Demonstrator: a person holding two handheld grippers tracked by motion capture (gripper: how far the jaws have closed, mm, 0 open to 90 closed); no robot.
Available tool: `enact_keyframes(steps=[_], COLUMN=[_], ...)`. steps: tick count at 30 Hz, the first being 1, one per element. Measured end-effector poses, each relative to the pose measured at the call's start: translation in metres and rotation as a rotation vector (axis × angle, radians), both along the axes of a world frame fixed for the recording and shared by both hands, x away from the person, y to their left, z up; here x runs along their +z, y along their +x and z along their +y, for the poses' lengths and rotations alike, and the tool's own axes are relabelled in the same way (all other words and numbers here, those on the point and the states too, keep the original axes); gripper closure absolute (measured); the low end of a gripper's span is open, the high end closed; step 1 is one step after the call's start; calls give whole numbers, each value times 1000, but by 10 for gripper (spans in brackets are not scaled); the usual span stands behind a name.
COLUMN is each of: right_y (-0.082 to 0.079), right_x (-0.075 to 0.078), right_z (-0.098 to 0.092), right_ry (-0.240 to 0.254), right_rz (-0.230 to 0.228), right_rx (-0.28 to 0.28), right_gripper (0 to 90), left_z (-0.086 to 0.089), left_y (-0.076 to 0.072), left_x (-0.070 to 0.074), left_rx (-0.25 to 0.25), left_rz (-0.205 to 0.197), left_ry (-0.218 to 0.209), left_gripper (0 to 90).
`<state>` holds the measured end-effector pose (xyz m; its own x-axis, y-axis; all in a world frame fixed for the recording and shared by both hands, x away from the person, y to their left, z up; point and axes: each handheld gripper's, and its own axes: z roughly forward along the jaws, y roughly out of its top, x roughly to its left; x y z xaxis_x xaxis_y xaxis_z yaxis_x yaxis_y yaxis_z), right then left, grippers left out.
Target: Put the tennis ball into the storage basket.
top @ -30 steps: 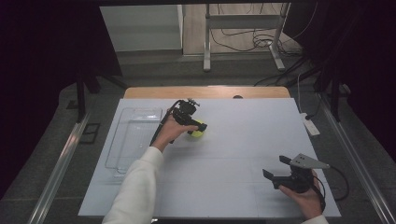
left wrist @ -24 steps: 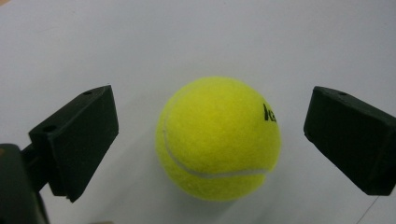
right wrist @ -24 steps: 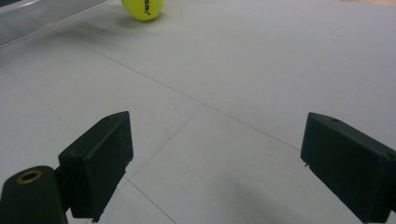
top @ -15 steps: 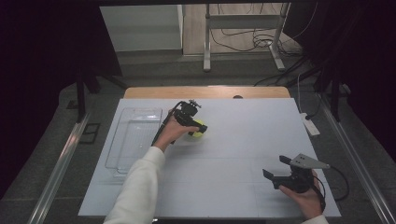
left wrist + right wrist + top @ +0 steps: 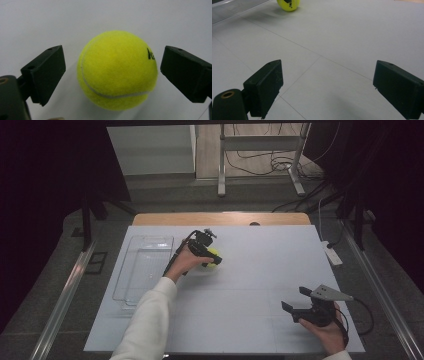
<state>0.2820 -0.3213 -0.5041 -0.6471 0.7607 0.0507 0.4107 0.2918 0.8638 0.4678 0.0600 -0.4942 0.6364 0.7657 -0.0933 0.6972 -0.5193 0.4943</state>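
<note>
The white worktop (image 5: 250,285) takes up the middle of the high view, with thin seam lines crossing it. At about 9 o'clock on it lies a clear plastic tray (image 5: 145,267), long side running away from the person, set near the left edge.

The person's left arm in a white sleeve (image 5: 150,320) reaches from 6 o'clock up toward the centre, the hand wrapped round the left tongs (image 5: 212,259). These sit just right of the tray, toward 11 o'clock from the worktop's middle. The right tongs (image 5: 296,301) rest in the right hand at about 4 o'clock, near the front edge, a grey three-cornered plate (image 5: 330,293) on top and a cable trailing off to the right.

The tennis ball (image 5: 117,70), yellow with a white seam and a bit of black lettering, lies on the worktop directly between the two jaws of the left tongs. In the left gripper view those jaws stand apart, one at 9 o'clock of the ball and one at 3 o'clock; the right-hand jaw is at the ball's edge, the left-hand one just clear of it.

The right tongs' jaws are spread wide over bare worktop, and in the right gripper view the tennis ball shows far off at 11 o'clock, well apart from them.
</note>
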Motion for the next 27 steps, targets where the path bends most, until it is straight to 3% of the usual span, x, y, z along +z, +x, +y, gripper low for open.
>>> enact_keyframes(steps=[5,9,17,27], right_y=[0,0,0,0], right_x=[0,0,0,0], right_z=[0,0,0,0], right_ry=[0,-1,-1,-1], right_rz=[1,1,0,-1], right_rx=[0,-1,-2,-4], right_gripper=[97,97,97,98], left_z=[-1,-1,-4,-1], left_y=[0,0,-2,-6], left_x=[-2,-1,1,11], left_rx=[-1,-4,0,-18], left_rz=[9,8,4,-24], left_ry=[14,1,23,3], left_gripper=[172,251,268,270])
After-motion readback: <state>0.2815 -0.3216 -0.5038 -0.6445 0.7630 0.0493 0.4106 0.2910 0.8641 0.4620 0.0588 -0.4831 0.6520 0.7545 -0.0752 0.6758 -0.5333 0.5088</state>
